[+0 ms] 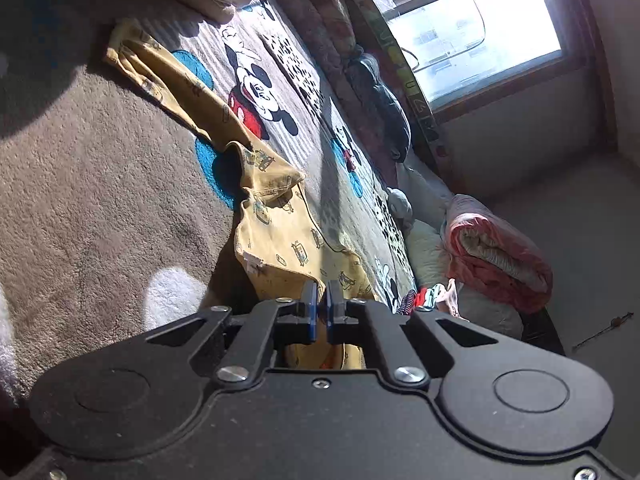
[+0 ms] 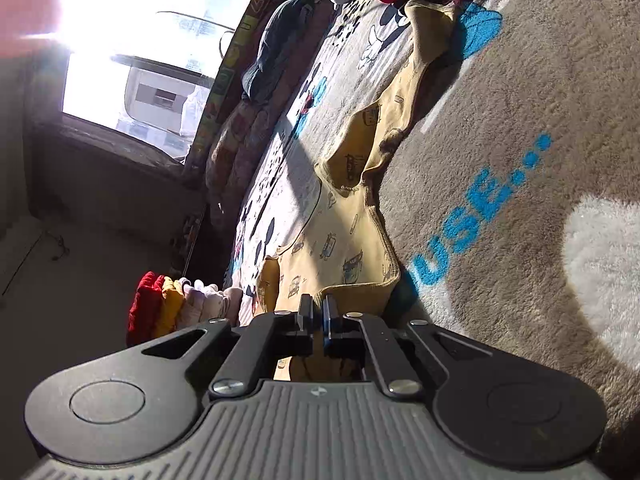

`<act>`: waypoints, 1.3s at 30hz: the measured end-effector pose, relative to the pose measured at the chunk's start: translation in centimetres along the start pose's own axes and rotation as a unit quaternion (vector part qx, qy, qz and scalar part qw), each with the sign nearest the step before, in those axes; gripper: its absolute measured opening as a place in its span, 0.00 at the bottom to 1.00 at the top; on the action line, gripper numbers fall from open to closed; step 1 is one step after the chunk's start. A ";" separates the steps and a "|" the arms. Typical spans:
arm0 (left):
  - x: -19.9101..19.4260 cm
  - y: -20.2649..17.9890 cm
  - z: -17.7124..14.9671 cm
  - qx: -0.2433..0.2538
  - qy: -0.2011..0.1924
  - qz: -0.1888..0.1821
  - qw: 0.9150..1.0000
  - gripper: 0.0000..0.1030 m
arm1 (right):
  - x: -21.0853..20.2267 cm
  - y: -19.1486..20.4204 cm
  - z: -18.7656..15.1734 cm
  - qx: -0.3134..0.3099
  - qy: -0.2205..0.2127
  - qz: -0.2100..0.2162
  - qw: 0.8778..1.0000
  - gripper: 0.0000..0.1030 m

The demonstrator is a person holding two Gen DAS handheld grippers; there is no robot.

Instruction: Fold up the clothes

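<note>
A yellow printed garment with small car pictures lies stretched over a plush cartoon blanket. My left gripper is shut on one edge of it, blue pads pinched on the cloth. In the right wrist view the same yellow garment runs away from me, and my right gripper is shut on its near hem. One long sleeve or leg trails toward the far end. The cloth under both gripper bodies is hidden.
A rolled pink quilt and a pile of clothes sit past the blanket's edge. Folded red, yellow and pale items stack at the left in the right wrist view. A dark garment lies by the bright window. Bare floor beyond.
</note>
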State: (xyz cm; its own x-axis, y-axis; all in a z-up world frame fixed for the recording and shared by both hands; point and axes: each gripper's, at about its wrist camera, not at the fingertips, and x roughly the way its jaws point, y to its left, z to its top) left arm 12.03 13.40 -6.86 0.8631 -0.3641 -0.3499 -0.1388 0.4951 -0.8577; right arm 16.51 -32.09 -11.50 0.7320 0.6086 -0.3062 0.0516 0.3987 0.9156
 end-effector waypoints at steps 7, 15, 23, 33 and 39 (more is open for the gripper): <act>0.2 -1.5 0.6 -0.025 0.011 0.027 0.999 0.01 | 0.8 1.7 1.9 0.035 0.010 -0.009 0.999 0.06; -1.4 1.3 -0.6 -0.049 0.015 0.062 0.997 0.01 | -1.6 -0.4 1.2 0.035 0.020 -0.031 0.999 0.06; -2.6 4.6 -5.5 0.107 0.014 0.188 0.976 0.03 | -3.2 -4.9 -2.2 -0.052 0.014 -0.146 0.988 0.07; 1.2 0.7 -8.9 0.311 -0.007 0.181 0.933 0.18 | -0.3 3.0 -7.4 -0.383 0.001 -0.134 0.914 0.31; 0.1 2.2 -9.6 0.329 -0.005 0.185 0.926 0.24 | -1.5 1.1 -7.4 -0.337 0.008 -0.157 0.928 0.29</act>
State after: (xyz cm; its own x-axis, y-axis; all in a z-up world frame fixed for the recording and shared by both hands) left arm 7.14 6.94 -12.42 0.8201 -0.0681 -0.5682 -0.1031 0.9591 -0.2637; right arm 10.41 -27.50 -11.95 0.7424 0.3984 -0.5387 -0.1807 0.8932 0.4117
